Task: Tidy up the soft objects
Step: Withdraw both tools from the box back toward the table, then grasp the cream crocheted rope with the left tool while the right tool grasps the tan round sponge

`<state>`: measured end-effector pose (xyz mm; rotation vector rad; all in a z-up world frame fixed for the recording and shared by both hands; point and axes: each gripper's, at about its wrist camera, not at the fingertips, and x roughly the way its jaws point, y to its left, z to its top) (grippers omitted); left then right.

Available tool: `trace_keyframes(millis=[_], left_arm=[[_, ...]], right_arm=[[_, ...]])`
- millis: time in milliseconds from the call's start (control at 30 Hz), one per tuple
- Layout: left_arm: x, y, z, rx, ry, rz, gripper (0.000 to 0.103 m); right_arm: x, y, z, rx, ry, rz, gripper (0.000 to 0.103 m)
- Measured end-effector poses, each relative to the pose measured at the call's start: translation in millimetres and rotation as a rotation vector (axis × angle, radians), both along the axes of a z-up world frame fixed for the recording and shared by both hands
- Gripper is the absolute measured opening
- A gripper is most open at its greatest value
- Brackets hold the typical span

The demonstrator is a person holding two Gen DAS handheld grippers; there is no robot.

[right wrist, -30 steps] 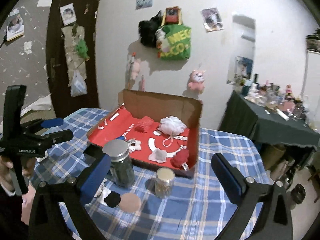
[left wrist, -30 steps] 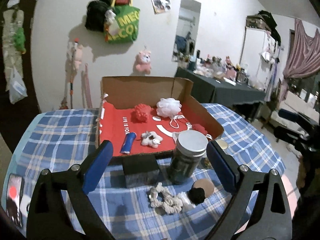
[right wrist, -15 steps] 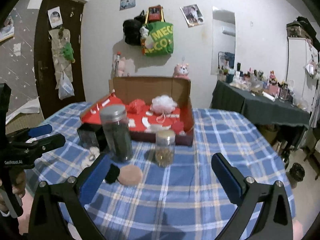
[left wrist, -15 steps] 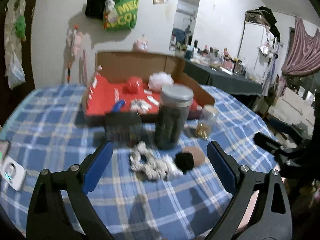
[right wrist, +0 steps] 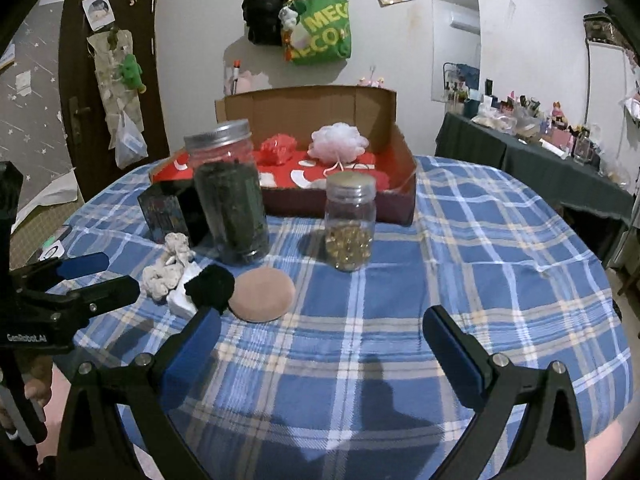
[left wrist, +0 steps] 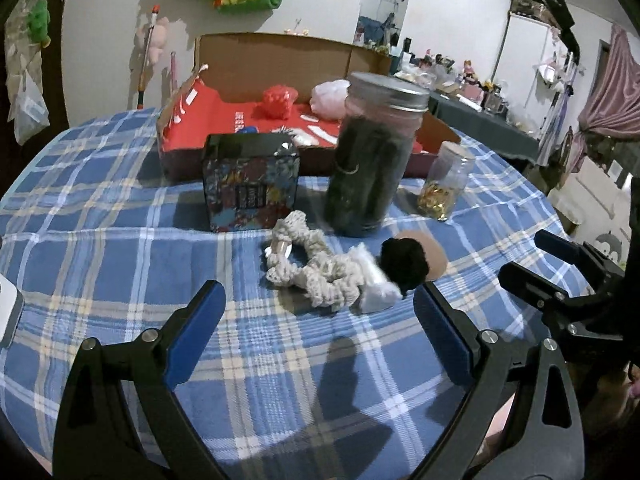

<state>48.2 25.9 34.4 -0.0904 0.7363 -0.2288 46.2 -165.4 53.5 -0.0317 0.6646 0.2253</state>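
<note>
Both tongs, left tongs and right tongs, are wide open and empty. The cream scrunchie lies on the table, touching the black pom-pom; a careless grasp may take both together.

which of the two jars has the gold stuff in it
The smaller jar, clear glass with gold pieces at the bottom; the taller jar beside it has a silver lid and dark contents.

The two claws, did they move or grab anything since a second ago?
Both claws came down lower and nearer the tablecloth. The left claw now hangs open just short of the cream scrunchie and black pompom. The right claw is open too. Nothing was grabbed; the jars, box and soft things stayed put.
</note>
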Motion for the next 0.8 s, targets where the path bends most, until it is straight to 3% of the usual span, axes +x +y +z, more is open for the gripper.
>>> trace_keyframes(millis=[200, 600, 800], left_arm=[[9.8, 3.5, -5.0, 0.025, 0.025, 0.019, 0.096], [41.8, 6.4, -19.6, 0.042, 0.116, -0.031, 0.095], [50.1, 0.6, -21.7, 0.017, 0.131, -0.105, 0.072]], right_arm=[[9.2, 3.0, -8.7, 0.003, 0.04, 0.019, 0.103], [47.5, 24.2, -27.1, -0.02, 0.185, 0.138, 0.102], [63.8, 40.8, -34.9, -0.089, 0.218, 0.185, 0.089]])
